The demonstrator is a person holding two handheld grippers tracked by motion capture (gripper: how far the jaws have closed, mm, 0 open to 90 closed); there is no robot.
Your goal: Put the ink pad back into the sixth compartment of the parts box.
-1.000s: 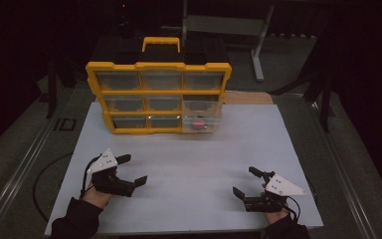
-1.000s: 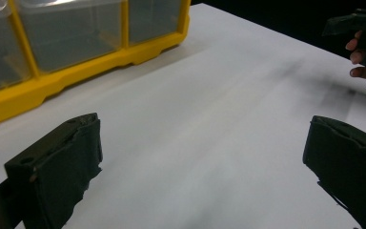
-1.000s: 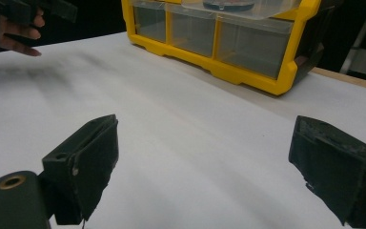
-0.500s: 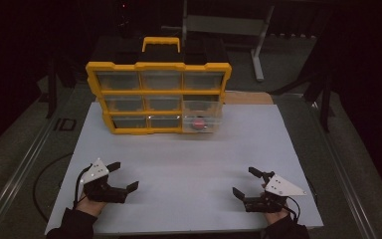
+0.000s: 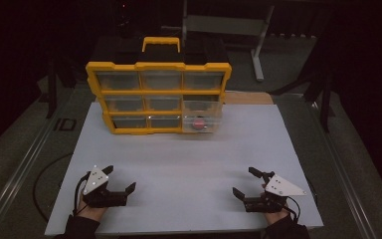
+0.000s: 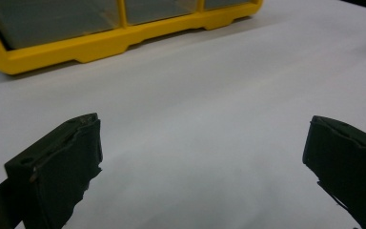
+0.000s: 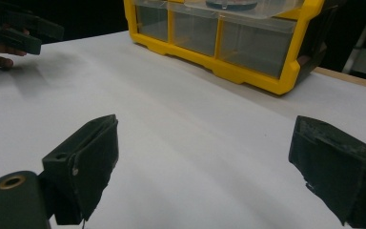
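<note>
A: Where is the left gripper [image 5: 113, 185]?

B: Low at the near left of the white worktop [image 5: 189, 159], held in a hand; its fingers [image 6: 57, 167] stand wide apart with only bare worktop between them.

A: And the right gripper [image 5: 246, 185]?

B: Near right corner, much the same — fingers [image 7: 83, 164] spread wide, nothing in them; the two grippers sit well apart from each other.

A: The organiser [image 5: 159, 97]?

B: Yellow, with clear drawers in three rows, standing at the far side of the worktop, well apart from both grippers; a yellow handle [image 5: 161, 44] sticks up on top.

A: Anything in the drawers?

B: The bottom right drawer [image 5: 201, 117] is pulled out a little toward the person, and a red thing [image 5: 198, 123] lies in it (too small to tell what it is); the other drawers sit flush.

A: What does the right gripper's own view add?

B: The organiser ahead and to the right — and the left gripper far off at the upper left.
</note>
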